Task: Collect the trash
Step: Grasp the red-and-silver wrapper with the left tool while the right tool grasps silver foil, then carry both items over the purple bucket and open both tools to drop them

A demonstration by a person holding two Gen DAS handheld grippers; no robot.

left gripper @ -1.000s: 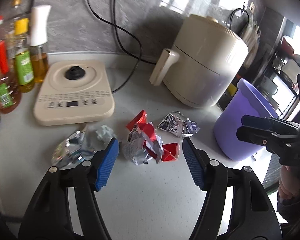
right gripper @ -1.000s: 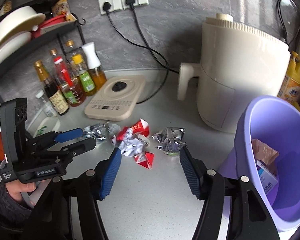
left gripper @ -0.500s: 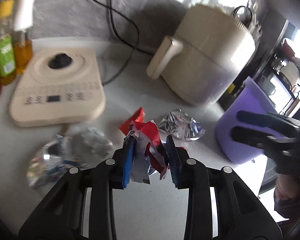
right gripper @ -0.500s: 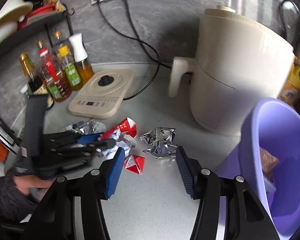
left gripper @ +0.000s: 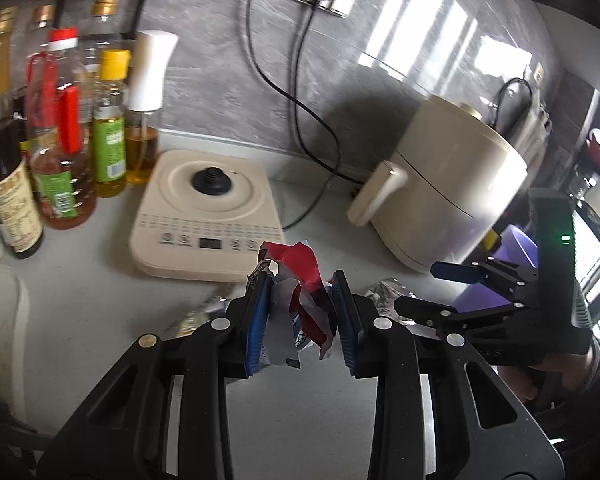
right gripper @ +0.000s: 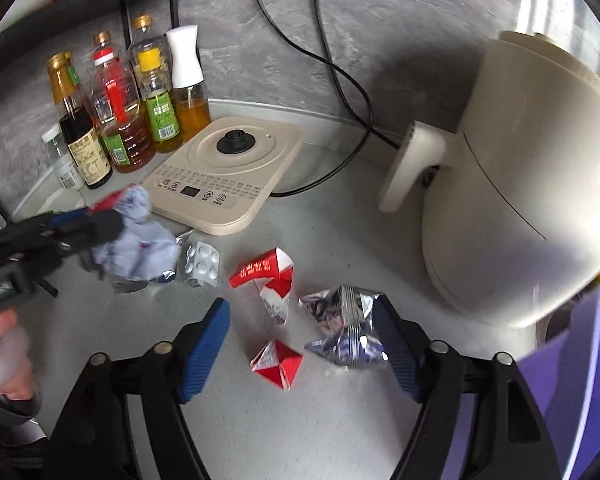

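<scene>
From the left wrist, your left gripper (left gripper: 302,316) is clamped on a crumpled red-and-white wrapper (left gripper: 300,280), lifted off the counter (left gripper: 100,280).

From the right wrist, your right gripper (right gripper: 300,344) is opening, nothing pinched: a silver foil packet (right gripper: 342,326) touches one pad, a red scrap (right gripper: 278,364) lies between. The purple bin (right gripper: 580,392) stands alongside, contents unseen.

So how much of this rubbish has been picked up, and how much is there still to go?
Early days. The left tool grips a crumpled red and white wrapper, lifted off the counter. The right tool is opening over a silver packet, not yet gripped. Two red scraps and a pill pack still lie there. The purple bin waits at the right.
</scene>
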